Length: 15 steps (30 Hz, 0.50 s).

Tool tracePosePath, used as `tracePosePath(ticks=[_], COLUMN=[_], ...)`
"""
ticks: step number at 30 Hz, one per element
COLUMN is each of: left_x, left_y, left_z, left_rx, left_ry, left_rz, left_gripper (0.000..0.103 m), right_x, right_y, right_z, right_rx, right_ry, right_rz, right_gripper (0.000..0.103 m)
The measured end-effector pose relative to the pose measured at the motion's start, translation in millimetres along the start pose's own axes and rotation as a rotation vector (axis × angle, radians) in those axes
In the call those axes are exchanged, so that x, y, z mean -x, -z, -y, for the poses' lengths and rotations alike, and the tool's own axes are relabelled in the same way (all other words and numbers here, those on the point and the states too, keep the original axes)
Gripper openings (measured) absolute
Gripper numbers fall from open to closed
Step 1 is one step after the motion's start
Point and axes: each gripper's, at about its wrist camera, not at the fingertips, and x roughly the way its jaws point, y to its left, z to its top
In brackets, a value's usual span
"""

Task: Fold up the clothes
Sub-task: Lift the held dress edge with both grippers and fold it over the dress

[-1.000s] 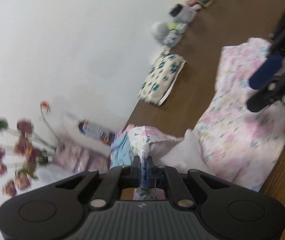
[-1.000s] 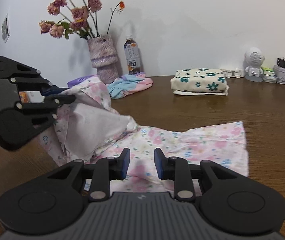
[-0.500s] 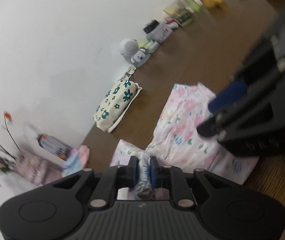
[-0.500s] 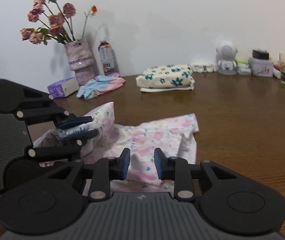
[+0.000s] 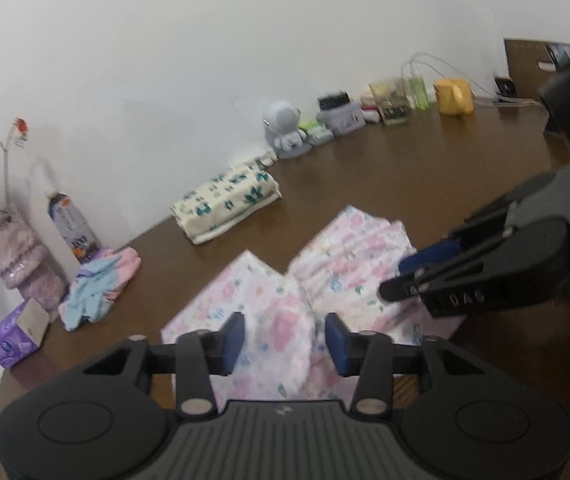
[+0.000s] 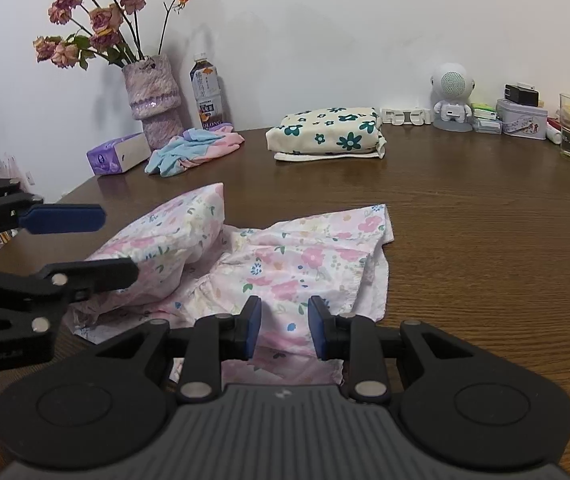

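While the pink floral garment (image 6: 285, 268) lies half-folded on the brown table (image 6: 485, 240) in the lower centre of both views, the fold looks only partly done: one flap is doubled over on the left side of the right wrist view, its puffed edge raised, and the rest is spread flat toward the centre.

The left gripper (image 5: 284, 338) sits at the bottom of its own view with its jaws apart; they have just been opening, and the cloth lies under and between them without being pinched, so this reads as a release after laying the flap down. The right gripper (image 6: 285, 328) hovers at the bottom of its view over the garment's near hem, fingers a little apart and clamped on nothing.

Next, I judge, the raised flap wants pressing flat, and then a fresh hold on a free edge, probably the near hem or the corner at centre right, to carry it across. Thin fabric calls for a low approach so that the pads catch one layer only.

Behind, in the upper centre, a folded cream cloth (image 6: 325, 132) with green flowers rests near the wall. A bottle (image 6: 206, 94) at upper left bears a label too small to read surely. Embossed letters on the gripper bodies are blurred.
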Motion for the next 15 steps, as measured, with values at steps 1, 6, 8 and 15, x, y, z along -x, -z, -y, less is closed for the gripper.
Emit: tracePosePath(ticks=[1, 6, 8, 15], left_x=[-4, -20, -12, 48], left_y=[2, 12, 15, 36], left_z=[3, 17, 14, -18], left_rx=[-0.012, -0.064, -0.051, 0.022], left_ry=[0.004, 0.021, 0.034, 0.051], left_rz=[-0.004, -0.012, 0.0, 0.095], left_gripper=[0.022, 0.022, 0.028, 0.041], right_x=[-1, -1, 0, 34], right_y=[0, 1, 2, 2], right_z=[-1, -6, -8, -15], right_rx=[0.001, 0.01, 0.018, 0.012], right_ry=[0.003, 0.009, 0.008, -0.058], right_rz=[-0.003, -0.012, -0.012, 0.067], right_gripper=[0.026, 0.027, 0.026, 0.027])
